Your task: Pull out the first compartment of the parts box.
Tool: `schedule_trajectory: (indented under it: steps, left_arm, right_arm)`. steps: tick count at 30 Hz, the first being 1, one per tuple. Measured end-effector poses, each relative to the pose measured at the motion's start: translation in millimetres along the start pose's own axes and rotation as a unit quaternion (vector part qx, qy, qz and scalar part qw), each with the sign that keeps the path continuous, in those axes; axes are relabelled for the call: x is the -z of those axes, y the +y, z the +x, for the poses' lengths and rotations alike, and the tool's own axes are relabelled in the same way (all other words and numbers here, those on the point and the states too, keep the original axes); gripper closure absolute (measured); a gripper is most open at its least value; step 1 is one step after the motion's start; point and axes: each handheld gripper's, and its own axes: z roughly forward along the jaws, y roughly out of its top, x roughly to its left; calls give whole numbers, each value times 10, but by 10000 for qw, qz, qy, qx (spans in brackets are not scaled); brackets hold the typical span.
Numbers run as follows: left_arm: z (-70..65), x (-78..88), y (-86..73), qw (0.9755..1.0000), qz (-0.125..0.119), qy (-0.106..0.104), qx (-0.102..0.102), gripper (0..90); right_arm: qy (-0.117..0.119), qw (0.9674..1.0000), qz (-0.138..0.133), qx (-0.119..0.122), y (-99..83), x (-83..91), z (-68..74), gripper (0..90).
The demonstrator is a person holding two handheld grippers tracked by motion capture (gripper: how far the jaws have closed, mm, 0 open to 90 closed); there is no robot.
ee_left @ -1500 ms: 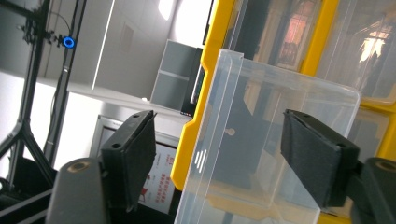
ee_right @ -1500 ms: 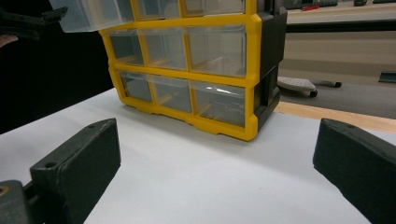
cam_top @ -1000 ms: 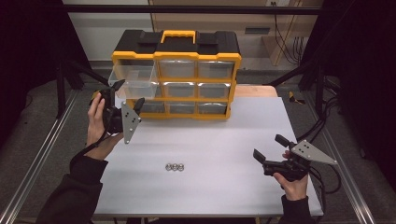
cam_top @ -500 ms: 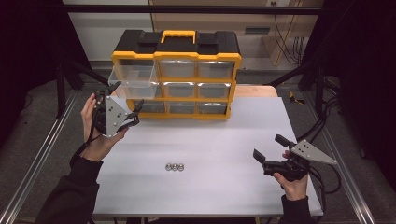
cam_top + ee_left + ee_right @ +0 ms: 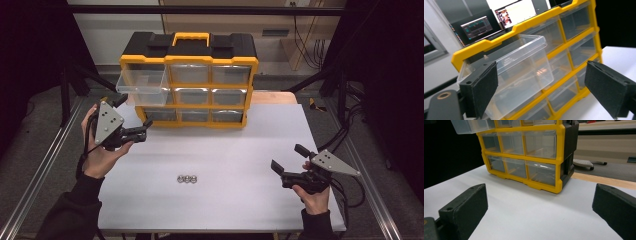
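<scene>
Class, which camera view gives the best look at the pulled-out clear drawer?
The left gripper view: the drawer shows large, close, between the jaws, walls and rim clear. The high view shows it small, jutting from the organizer's top-left slot. The right gripper view catches its underside.

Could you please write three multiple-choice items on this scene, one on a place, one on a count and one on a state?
1. Where do the small metal nuts lie?
A. on the white table, in front of the organizer
B. inside the pulled-out drawer
C. between the right gripper's jaws

2. How many nuts lie in the row?
A. one
B. three
C. six

3. What is the state of the top-left drawer of the yellow organizer?
A. shut flush
B. lifted out onto the table
C. pulled partway out

Answers:
1. A, the high view shows them on the bare table between the two hands.
2. B, three sit side by side.
3. C, it juts forward from its slot, as the left gripper view also shows.
</scene>
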Motion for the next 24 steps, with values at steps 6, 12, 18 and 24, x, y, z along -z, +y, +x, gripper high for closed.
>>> schedule_trajectory:
  steps: [6, 12, 18, 24]
  left_arm:
    - [16, 89, -11, 9993, 33, -161, 341, 89]
    - [39, 187, -96, 9978, 24, -237, 612, 84]
    - [26, 252, -213, 9968, 103, -313, 729, 80]
    - [-20, 295, -309, 9954, 160, -446, 829, 78]
  right_arm:
    - [3, 10000, 15, -2, 1, 5, -1, 5]
    - [-2, 10000, 28, 14, -4, -7, 0, 5]
    - [-11, 10000, 69, 14, -9, -16, 7, 5]
    - [-1, 9999, 117, 47, -19, -32, 11, 5]
